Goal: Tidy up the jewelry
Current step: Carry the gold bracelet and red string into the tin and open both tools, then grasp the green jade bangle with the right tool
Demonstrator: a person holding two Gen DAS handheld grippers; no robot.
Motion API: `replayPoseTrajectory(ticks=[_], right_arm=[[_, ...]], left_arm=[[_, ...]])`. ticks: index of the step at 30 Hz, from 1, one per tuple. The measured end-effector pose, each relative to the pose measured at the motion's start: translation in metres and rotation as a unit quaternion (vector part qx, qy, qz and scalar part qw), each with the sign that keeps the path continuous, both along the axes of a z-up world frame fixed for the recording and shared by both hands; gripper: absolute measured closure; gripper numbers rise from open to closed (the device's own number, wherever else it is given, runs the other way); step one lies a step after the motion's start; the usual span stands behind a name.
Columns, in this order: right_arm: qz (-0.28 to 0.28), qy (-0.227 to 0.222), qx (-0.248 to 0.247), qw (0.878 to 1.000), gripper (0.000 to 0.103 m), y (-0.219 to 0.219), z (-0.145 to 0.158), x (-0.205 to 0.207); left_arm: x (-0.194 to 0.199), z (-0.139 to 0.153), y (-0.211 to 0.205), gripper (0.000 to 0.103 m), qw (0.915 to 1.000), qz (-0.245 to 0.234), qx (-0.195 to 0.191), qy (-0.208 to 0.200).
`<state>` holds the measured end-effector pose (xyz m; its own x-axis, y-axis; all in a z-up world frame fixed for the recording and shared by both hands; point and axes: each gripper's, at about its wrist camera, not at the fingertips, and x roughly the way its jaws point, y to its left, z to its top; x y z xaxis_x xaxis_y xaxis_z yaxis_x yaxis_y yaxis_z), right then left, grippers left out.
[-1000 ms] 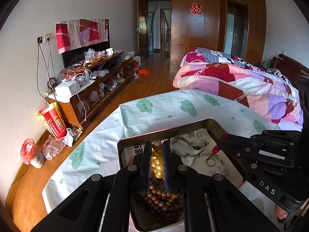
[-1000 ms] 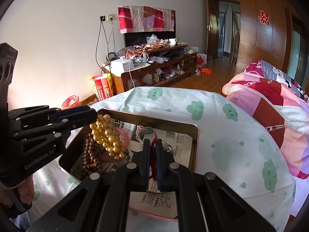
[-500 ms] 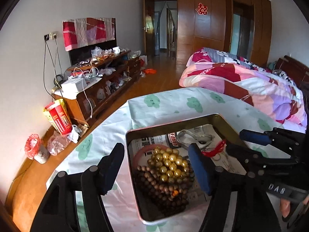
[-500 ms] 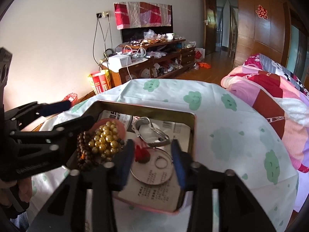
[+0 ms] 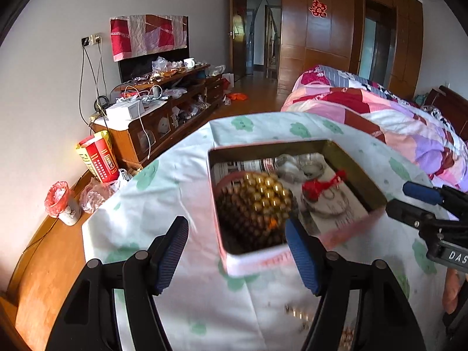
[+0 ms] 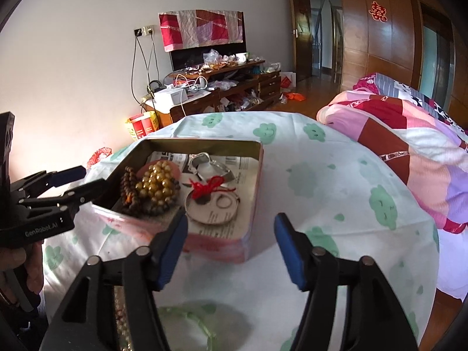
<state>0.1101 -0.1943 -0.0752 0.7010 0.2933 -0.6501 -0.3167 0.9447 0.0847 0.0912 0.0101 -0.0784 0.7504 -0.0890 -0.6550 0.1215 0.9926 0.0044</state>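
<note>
A pink-sided tin box (image 5: 260, 259) (image 6: 254, 204) sits on the cloud-print cloth. Inside lie gold beads (image 5: 264, 193) (image 6: 156, 182), dark wooden beads (image 5: 234, 213) (image 6: 128, 185), a red string knot (image 5: 317, 188) (image 6: 209, 185), silver bangles (image 5: 295, 168) (image 6: 204, 163) and a thin ring (image 6: 225, 203). My left gripper (image 5: 237, 254) is open and empty, above the tin's near edge. My right gripper (image 6: 231, 245) is open and empty, in front of the tin. A green bangle (image 6: 201, 321) and a gold bead strand (image 5: 301, 313) lie on the cloth near me.
The table (image 6: 336, 181) wears a white cloth with green clouds. A bed with a patchwork quilt (image 5: 380, 122) stands to the right. A cluttered TV cabinet (image 5: 163, 111) lines the left wall. A bin with a red bag (image 5: 60, 204) stands on the floor.
Both grippers opened and let go: the gold beads and the red string dropped into the tin. Both grippers then pulled back toward me, away from the tin.
</note>
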Motion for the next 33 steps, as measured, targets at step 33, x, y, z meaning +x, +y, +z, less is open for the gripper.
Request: replayPoseTrajectory(ticks=[33], right_arm=[[-0.002,0.017,-0.034,0.999,0.026,0.007,-0.03,-0.07]], left_arm=[[-0.052,-0.036,-0.013,0.034,0.9979,0.005,0.019,0.061]])
